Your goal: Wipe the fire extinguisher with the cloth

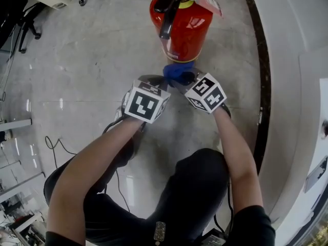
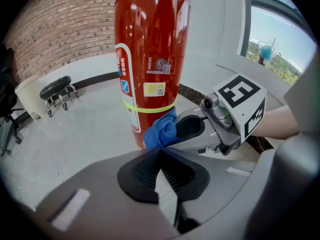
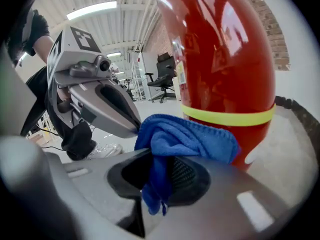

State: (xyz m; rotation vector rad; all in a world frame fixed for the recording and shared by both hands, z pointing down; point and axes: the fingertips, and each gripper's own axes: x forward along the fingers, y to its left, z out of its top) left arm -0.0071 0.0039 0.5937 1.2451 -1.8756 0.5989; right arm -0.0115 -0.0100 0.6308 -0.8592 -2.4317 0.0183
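Jaws of right gripper [image 3: 157, 176] clamped on blue cloth [image 3: 192, 139], held against fire extinguisher [image 3: 225, 59] near its base; left gripper [image 2: 160, 154] jaws together, tips at the cloth.

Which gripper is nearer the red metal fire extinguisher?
Right. The right gripper holds the blue cloth at the lower body of the red metal fire extinguisher. The left gripper, shut, sits slightly farther back, with its tips at the cloth's edge.

Bright, even daylight comes from the window [image 2: 280, 49], and a ceiling strip light [image 3: 92, 10] glows. Glare streaks the red fire extinguisher [image 3: 220, 59] and the polished floor [image 1: 102, 60]. Both gripper views bulge, with dark corners and a soft foreground.
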